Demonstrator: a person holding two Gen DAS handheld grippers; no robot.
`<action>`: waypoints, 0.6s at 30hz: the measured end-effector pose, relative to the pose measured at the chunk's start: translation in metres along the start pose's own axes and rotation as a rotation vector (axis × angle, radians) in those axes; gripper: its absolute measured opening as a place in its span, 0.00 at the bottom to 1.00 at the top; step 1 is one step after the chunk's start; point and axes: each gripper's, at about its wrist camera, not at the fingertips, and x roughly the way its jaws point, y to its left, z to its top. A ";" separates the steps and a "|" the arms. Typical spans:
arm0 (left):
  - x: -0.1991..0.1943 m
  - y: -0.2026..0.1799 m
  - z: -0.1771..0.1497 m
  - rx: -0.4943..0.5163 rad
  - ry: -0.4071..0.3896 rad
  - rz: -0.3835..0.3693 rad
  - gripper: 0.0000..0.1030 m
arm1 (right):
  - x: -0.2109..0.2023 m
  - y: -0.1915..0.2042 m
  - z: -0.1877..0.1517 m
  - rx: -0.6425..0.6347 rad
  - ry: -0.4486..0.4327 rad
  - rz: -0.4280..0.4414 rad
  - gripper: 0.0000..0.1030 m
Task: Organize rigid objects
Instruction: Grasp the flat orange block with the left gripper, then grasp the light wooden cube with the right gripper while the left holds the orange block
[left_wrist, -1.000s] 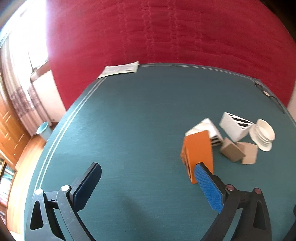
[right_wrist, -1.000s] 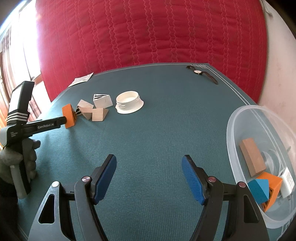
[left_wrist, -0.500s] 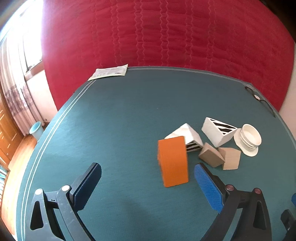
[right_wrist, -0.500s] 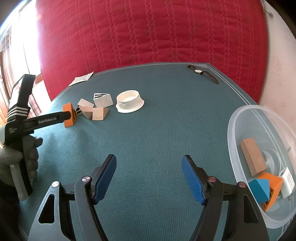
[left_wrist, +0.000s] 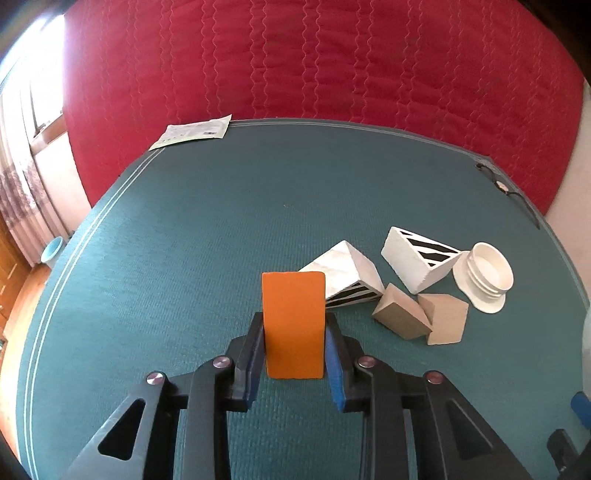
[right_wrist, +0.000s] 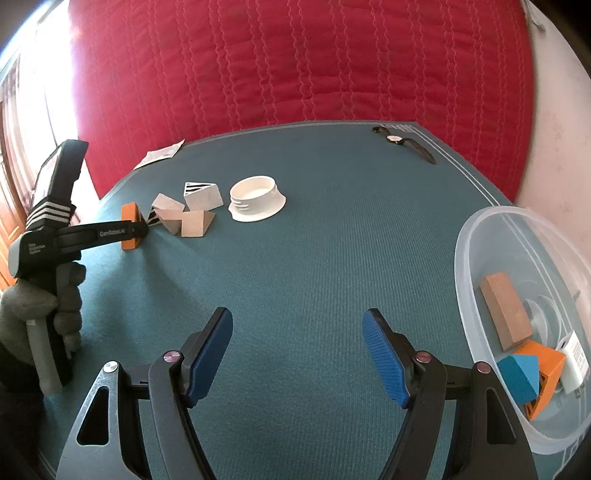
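On the green mat, left side: left gripper (left_wrist: 294, 345) has just closed on the orange block (left_wrist: 293, 325), pads pressing both of its sides.

Block stands upright, long axis pointing up and away from the fingers, bottom apparently on the mat, touching the nearest striped wedge (left_wrist: 345, 275). Right gripper (right_wrist: 297, 360) hangs open over bare mat, holding nothing, well apart from the pile. Clear tub (right_wrist: 476, 258) sits at the right, right beside that empty gripper, so I'd guess the block has to travel across to the right. Count on the mat: one orange block, two striped wedges, two plain tan wedges, one white ring (left_wrist: 484, 277). Tub holds one brown block, one orange piece, one blue piece and something small and white.
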 end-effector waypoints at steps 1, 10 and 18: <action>-0.001 0.000 -0.001 0.000 -0.001 -0.002 0.30 | 0.001 0.001 0.000 0.000 0.004 0.000 0.72; -0.019 0.006 -0.005 0.009 -0.043 -0.021 0.30 | 0.010 0.008 0.002 -0.005 0.048 0.008 0.72; -0.022 0.017 -0.008 -0.006 -0.057 0.004 0.30 | 0.029 0.029 0.023 -0.018 0.072 0.064 0.72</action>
